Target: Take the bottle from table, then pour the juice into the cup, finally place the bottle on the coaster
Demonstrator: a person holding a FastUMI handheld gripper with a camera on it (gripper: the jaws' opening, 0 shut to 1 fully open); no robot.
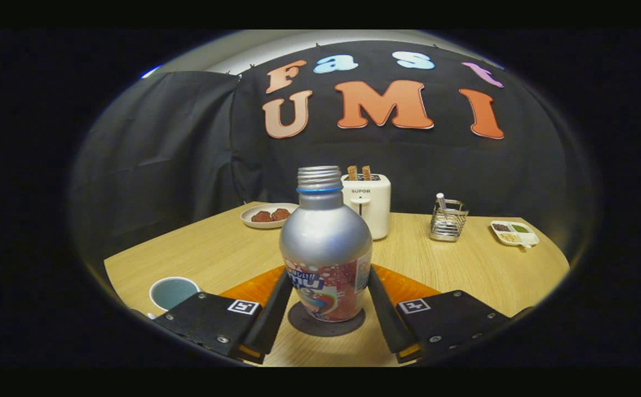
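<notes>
Gripper view: the bottle (326, 248) stands upright on the dark round coaster (326, 326), flanked by the gripper (327, 286).

Both fingers lie against the lower, labelled part of the bottle, one on each side, so the gripper looks clamped on it. The bottle is silver with its cap off, the threaded neck bare. An orange mat (408, 286) shows behind it on either side. The cup (173, 292), white with blue liquid inside, sits near the table's (474, 264) front left edge, just beyond the left finger's mount. Toward the far edge stands a white toaster (369, 205) with two slices in its slots. A plate (268, 215) of brown food sits to its left, a wire holder (448, 220) to its right, and a small divided dish (514, 232) near the far right corner.
</notes>
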